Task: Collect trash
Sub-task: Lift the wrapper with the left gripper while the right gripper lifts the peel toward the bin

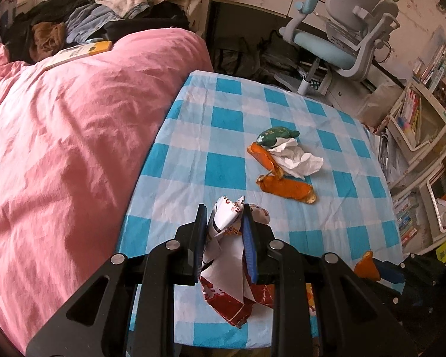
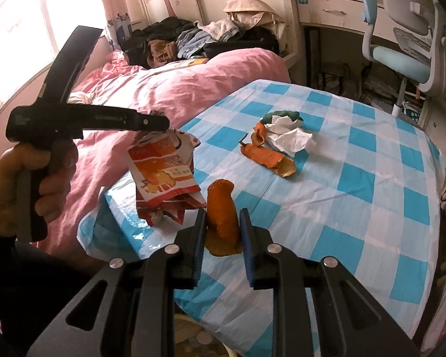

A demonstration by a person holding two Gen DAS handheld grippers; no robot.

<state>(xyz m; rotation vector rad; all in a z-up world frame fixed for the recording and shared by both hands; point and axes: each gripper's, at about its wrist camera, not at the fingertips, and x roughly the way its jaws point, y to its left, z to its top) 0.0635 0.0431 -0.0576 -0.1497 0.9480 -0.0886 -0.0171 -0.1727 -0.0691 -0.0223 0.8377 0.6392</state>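
Note:
My left gripper (image 1: 225, 208) is shut on a crumpled red and white snack wrapper (image 1: 227, 264), held above the near edge of the blue checked table (image 1: 193, 136). The same wrapper (image 2: 163, 175) hangs from that gripper (image 2: 160, 123) in the right wrist view, a hand gripping its handle. My right gripper (image 2: 221, 212) is shut on a piece of orange peel (image 2: 223, 217), lifted over the table's near corner. Farther out on the cloth lie more orange peel (image 1: 285, 189), a crumpled white tissue (image 1: 294, 156) and a dark green wrapper (image 1: 278, 135).
A bed with a pink quilt (image 1: 74, 136) runs along the table's left side, with a pile of clothes (image 1: 104, 20) at its far end. A grey and blue desk chair (image 1: 351, 38) stands beyond the table. Bookshelves (image 1: 425, 113) line the right.

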